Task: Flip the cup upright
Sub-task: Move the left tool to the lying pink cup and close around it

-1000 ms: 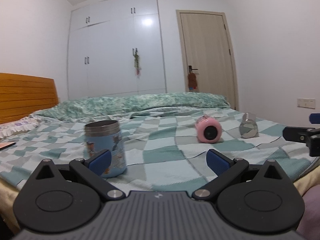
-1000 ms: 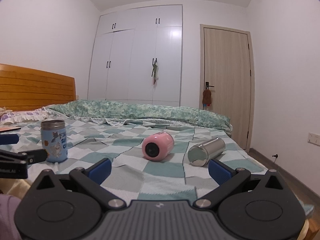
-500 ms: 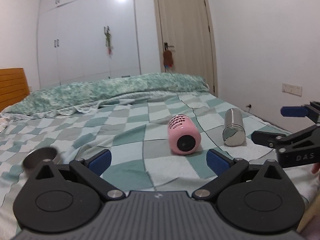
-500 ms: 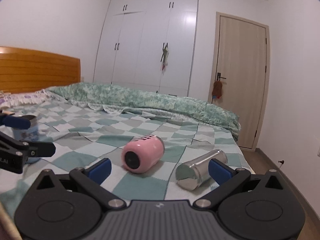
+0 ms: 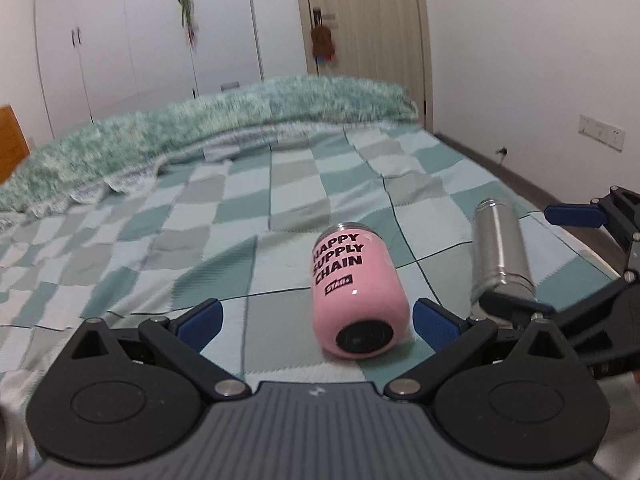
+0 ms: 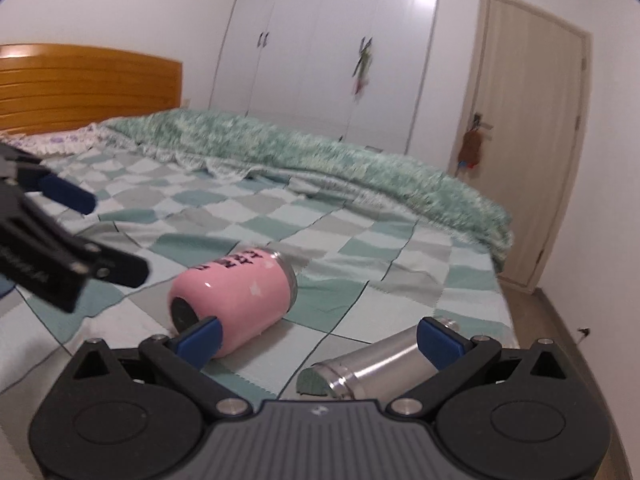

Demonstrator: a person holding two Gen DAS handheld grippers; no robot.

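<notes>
A pink cup (image 5: 358,292) with black lettering lies on its side on the checked bedspread, its base toward me; it also shows in the right wrist view (image 6: 236,300). A steel cup (image 5: 500,256) lies on its side to the right of it, seen in the right wrist view too (image 6: 376,368). My left gripper (image 5: 318,320) is open and empty, just short of the pink cup. My right gripper (image 6: 320,336) is open and empty, close above the bed between the two cups. Each gripper shows in the other's view, the right (image 5: 592,272) and the left (image 6: 48,240).
The bedspread (image 5: 200,240) covers the bed, with a rolled green quilt (image 5: 200,128) at the far side. A wooden headboard (image 6: 80,84) stands at left. White wardrobe (image 6: 320,60) and door (image 6: 528,128) are beyond. A steel rim (image 5: 8,444) shows at bottom left.
Both grippers have moved forward and lower toward the pink and steel cups, which now look much larger. The left gripper swung right, away from the upright blue cup.
</notes>
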